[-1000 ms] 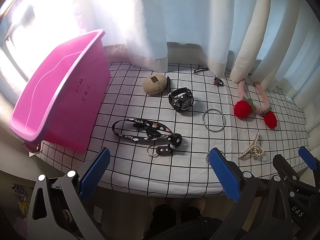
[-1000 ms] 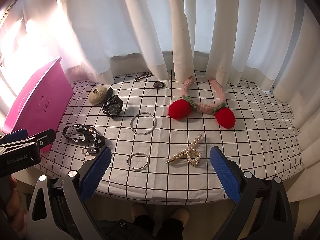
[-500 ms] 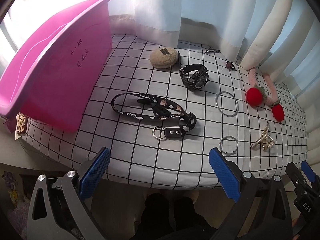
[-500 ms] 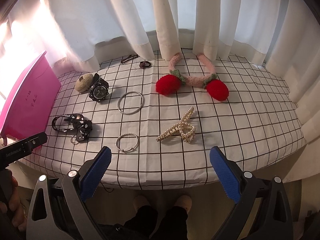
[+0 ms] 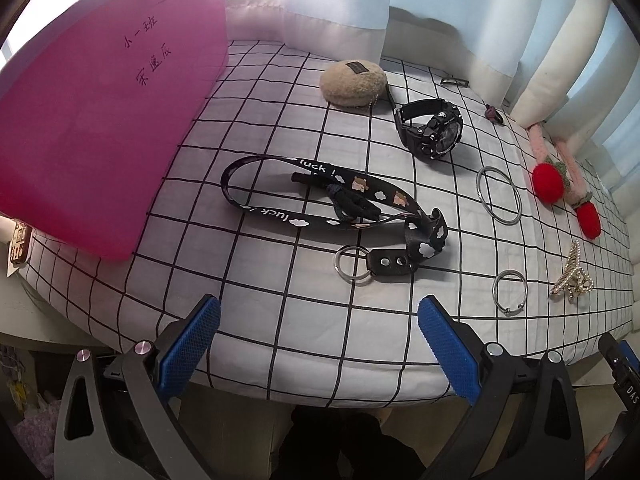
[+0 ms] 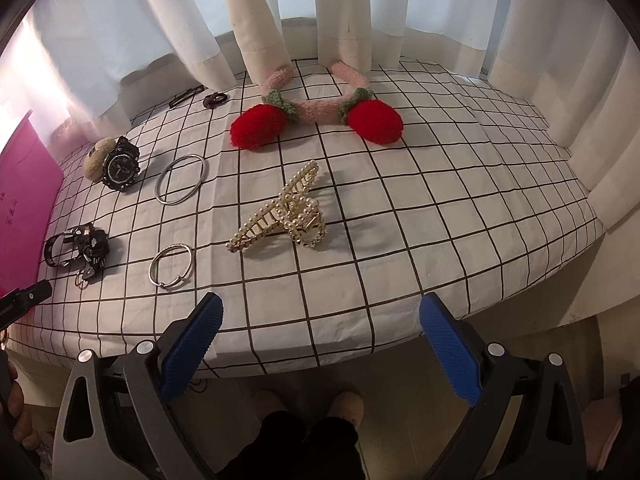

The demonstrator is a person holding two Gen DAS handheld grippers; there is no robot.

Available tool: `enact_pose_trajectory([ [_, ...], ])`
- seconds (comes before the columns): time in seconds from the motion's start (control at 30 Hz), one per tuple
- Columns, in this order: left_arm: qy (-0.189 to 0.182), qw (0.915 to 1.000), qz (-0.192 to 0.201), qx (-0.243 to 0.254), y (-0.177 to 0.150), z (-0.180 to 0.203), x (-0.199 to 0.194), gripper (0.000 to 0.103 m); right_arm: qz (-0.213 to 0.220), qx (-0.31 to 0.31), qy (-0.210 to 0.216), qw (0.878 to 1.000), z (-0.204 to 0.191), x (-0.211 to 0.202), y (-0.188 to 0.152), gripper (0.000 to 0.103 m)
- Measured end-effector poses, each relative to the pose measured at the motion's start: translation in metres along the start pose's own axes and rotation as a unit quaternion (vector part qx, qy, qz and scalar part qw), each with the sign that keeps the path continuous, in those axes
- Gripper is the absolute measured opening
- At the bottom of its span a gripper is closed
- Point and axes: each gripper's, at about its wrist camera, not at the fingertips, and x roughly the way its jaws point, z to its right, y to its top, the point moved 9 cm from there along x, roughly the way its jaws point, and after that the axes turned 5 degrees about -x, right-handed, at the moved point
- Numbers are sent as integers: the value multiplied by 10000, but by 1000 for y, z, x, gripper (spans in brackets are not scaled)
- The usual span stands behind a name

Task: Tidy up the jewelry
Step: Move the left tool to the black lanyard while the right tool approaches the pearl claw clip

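While nothing has been lifted yet, the jewelry lies spread flat on the checked cloth [image 5: 280, 320], each piece apart, probably so each can be picked singly. At far left stands the pink plastic bin [image 5: 100, 120], smooth-walled, likely where the pieces will go. Next comes the black printed strap [image 5: 320, 200] with its metal ring, then the fuzzy tan pouch [image 5: 354, 84], the chunky black watch [image 5: 434, 130], and two thin wire bangles [image 6: 182, 179] [image 6: 172, 266]. The pearl-studded hair claw [image 6: 280, 216] lies ahead of the right gripper [image 6: 320, 330], before the woolly pink headband [image 6: 316, 106]. Both the left gripper [image 5: 319, 330] and right one gape wide, holding nothing.
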Motion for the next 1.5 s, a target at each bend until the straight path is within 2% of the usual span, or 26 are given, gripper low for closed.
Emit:
enact_pose_trajectory([
  [0.1,-35,9999,120,37,-1,12,7,97,-33,-121,191,9997,2,17,8,94],
  [0.33,-29,9992,385,-123,-1,31,26,97,262,-669,555,9959,3,54,25,94],
  [0.5,81,9979,598,-220,-4,38,35,97,423,-913,952,9904,4,70,30,94],
  [0.6,91,9972,698,-270,-4,42,41,97,560,-1132,1032,9866,3,75,32,94],
  [0.83,255,9934,1067,-332,2,40,51,97,1071,-1639,1086,9746,-3,71,39,94],
  [1.17,287,9926,1135,-319,17,46,63,97,1015,-1669,1179,9736,-8,85,38,94],
  [1.5,370,9921,1177,-212,27,54,69,98,1213,-1910,1063,9682,-15,89,41,94],
])
